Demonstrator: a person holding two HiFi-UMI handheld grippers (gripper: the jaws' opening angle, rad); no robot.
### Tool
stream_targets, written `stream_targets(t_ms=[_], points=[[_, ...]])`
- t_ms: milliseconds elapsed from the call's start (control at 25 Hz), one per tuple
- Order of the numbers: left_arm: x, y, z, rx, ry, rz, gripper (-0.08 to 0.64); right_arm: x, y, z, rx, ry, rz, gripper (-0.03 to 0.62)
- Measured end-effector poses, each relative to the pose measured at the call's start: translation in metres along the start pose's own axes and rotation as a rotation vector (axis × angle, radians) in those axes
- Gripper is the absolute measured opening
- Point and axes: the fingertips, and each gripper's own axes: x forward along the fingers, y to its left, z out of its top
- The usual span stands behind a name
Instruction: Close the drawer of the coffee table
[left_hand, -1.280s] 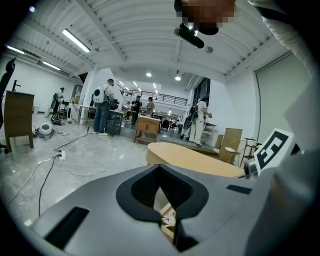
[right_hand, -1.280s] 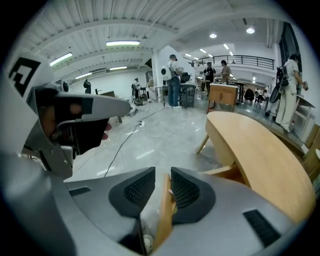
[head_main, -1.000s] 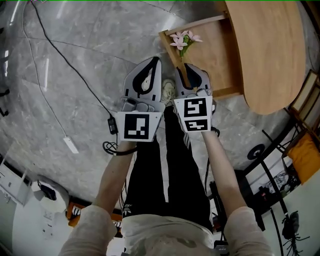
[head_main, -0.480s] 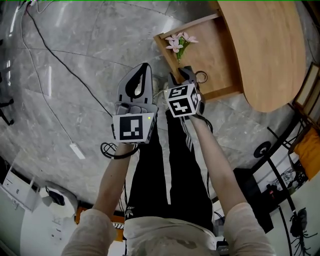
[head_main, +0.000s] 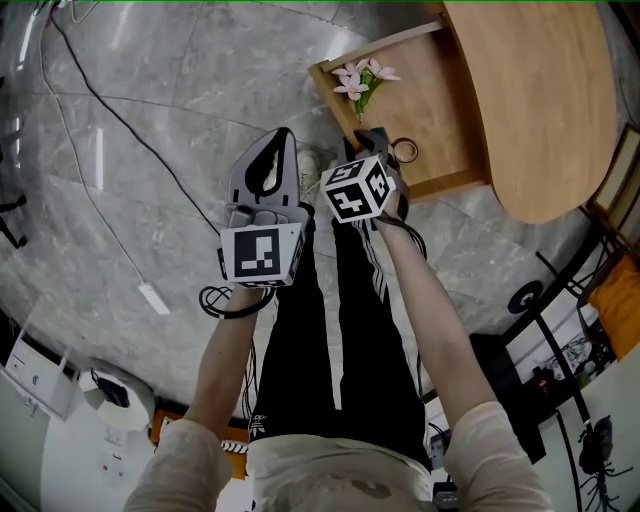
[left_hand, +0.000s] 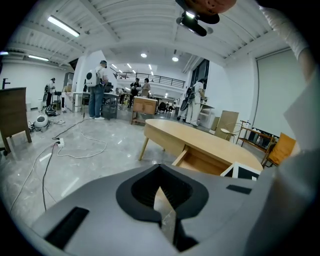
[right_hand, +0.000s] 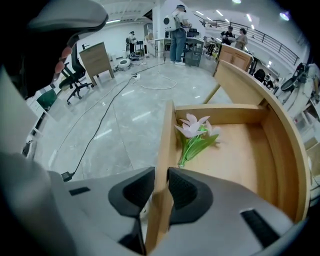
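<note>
The light wooden coffee table (head_main: 540, 90) has its drawer (head_main: 440, 100) pulled out over the floor, with a pink artificial flower (head_main: 360, 80) lying inside. My right gripper (head_main: 372, 140) points steeply down over the near end of the drawer's front panel (head_main: 335, 95). In the right gripper view the panel (right_hand: 165, 145) stands between the closing jaws (right_hand: 161, 187), both dark pads against its faces, with the flower (right_hand: 195, 130) beyond. My left gripper (head_main: 283, 135) hovers beside it over the floor, shut and empty (left_hand: 160, 167), facing the table (left_hand: 200, 137).
A black cable (head_main: 120, 120) runs across the marble floor to a white power strip (head_main: 153, 297). The person's legs and a shoe (head_main: 305, 160) are directly below the grippers. Shelving and clutter stand at the right (head_main: 600, 300). People and desks are far off in the hall.
The right gripper has tipped downward and dropped onto the drawer's front panel, its marker cube rotating. The left gripper has sunk a little and shifted left.
</note>
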Motion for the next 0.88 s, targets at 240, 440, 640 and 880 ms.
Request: stream_targets(t_ms=[240,440,640,880], points=[[-0.001,0.001,0.002,-0.004,-0.005,0.006,0.008,0.000,-0.002,-0.001,0.048,0.027,-0.031,0.080],[0.001,0.001,0.006,-0.004,-0.015,0.009,0.008,0.000,-0.002,0.000,0.064,0.039,-0.034,0.077],[-0.002,0.003,0.008,-0.010,-0.014,0.017,0.008,-0.004,-0.003,0.000,0.075,0.048,-0.025,0.074],[-0.006,0.006,0.016,-0.001,-0.009,0.020,0.008,-0.029,-0.005,0.008,0.096,0.003,0.003,0.071]])
